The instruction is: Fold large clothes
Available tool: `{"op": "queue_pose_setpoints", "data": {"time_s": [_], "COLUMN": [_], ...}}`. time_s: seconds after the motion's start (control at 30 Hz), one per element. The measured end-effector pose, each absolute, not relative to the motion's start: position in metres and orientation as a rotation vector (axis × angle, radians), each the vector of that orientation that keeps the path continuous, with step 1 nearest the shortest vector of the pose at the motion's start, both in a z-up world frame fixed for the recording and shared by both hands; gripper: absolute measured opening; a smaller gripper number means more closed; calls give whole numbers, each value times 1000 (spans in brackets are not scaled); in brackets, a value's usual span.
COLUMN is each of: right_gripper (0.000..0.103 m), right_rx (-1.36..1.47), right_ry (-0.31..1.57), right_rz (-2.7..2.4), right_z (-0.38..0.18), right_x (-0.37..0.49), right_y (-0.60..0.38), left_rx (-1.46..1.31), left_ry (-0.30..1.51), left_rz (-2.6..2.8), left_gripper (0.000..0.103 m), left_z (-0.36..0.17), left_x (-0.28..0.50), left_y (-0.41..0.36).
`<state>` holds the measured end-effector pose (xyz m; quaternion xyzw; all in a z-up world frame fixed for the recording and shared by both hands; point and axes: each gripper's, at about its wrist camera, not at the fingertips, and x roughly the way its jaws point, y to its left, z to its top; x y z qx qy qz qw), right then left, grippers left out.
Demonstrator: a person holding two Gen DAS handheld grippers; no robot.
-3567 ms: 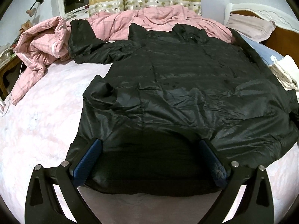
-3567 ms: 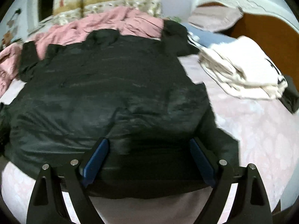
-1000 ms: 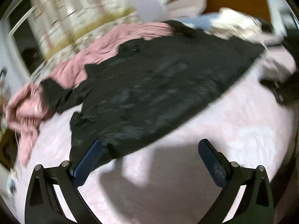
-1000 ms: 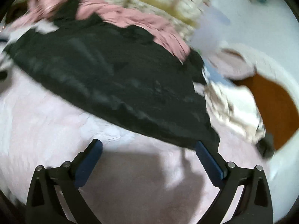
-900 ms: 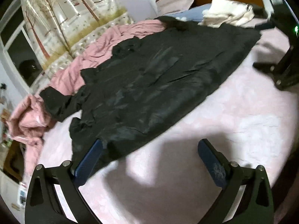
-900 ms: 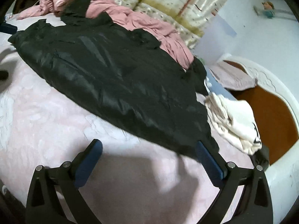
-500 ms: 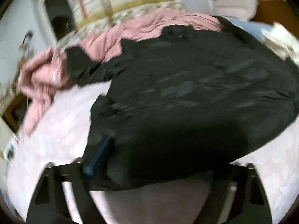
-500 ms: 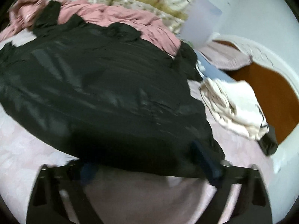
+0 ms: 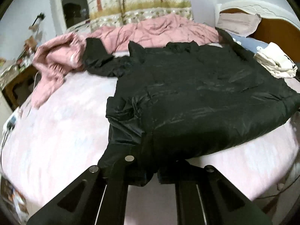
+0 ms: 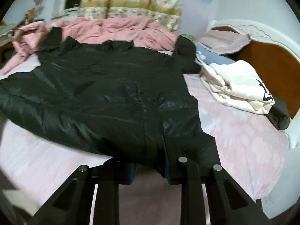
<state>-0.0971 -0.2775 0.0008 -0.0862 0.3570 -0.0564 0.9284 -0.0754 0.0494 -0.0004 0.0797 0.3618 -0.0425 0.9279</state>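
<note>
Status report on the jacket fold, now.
Left gripper and right gripper both shut on shiny black puffer jacket hem. Jacket spread flat on pink bed sheet. Folded cream garment lies beside it.

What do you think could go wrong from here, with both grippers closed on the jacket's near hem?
1. The black jacket looks slick and puffy; the hem may slip from the left gripper or right gripper when lifted.
2. Its far sleeve touches the pink quilt and may drag it.
3. The white folded garment lies close beside the jacket and might be swept aside.
</note>
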Motion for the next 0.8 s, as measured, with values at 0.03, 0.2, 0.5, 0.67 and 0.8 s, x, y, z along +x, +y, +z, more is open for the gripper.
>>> {"op": "queue_pose_setpoints", "data": {"time_s": [0.03,0.2,0.5,0.67,0.8], "right_gripper": [26,27,40,53,55], "right_rx": [-191,-138,-139,-166,-150], "right_ry": [734,760,786,742,708], "right_rz": [-112,-96,-110,-112,-93], "right_z": [2,5,22,47,70], "right_x": [-110,-145,-140,-128,-101], "right_y": [-274,-272,-278,-277,-283], "left_rx": [160,143,127,113,84], "left_ry": [762,819,819,775,729], "left_rz": [-99,-131,-110,-121,-153], "left_gripper": [8,10,56,63,63], "left_z": [-4,-10,15,36,49], "left_x": [-85,-110,-105,-89,-64], "left_y": [50,57,67,75,75]}}
